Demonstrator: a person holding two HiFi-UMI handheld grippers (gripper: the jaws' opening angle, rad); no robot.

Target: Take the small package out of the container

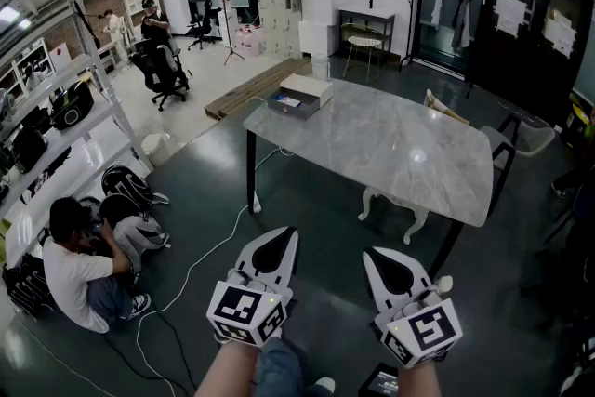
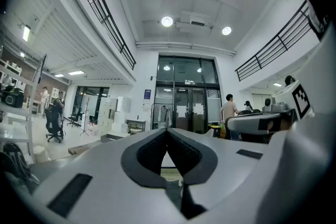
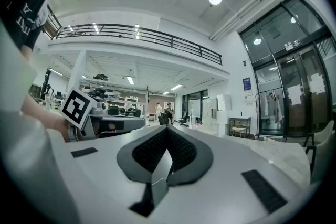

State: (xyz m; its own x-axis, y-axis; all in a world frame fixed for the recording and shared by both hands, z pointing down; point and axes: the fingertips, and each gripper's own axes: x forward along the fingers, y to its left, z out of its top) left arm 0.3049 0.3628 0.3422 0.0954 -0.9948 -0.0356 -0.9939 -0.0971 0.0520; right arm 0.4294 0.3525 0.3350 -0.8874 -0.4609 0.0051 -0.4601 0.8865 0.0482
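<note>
both grippers are held low in front of the person, side by side and well short of the counter (image 1: 390, 144), their points aimed toward it over the dark floor. the left gripper (image 1: 284, 239) has its jaws pressed together at the tips, and the left gripper view (image 2: 168, 131) shows the two dark pads meeting in a point with nothing held between them, only a small slit of background below the contact. the right gripper (image 1: 381, 258) is the same: in the right gripper view (image 3: 168, 131) its jaws are fully together and hold nothing. each one carries its marker cube at the near end, the left cube (image 1: 244, 311) and the right cube (image 1: 423, 330) both close to the bottom edge of the head view. the container (image 1: 300, 95) sits on the far left corner of the grey marbled counter, well apart from both grippers; it reads as a pale boxy top over a darker flat base, and it is too small to tell whether the small package lies inside it. the rest of the counter top shows only reflections of the ceiling lights. on the floor to the left a seated person (image 1: 79, 279) is beside some backpacks (image 1: 130, 186), next to white shelving (image 1: 46, 107), and a white cable (image 1: 200, 260) runs across the floor toward the counter's leg.
</note>
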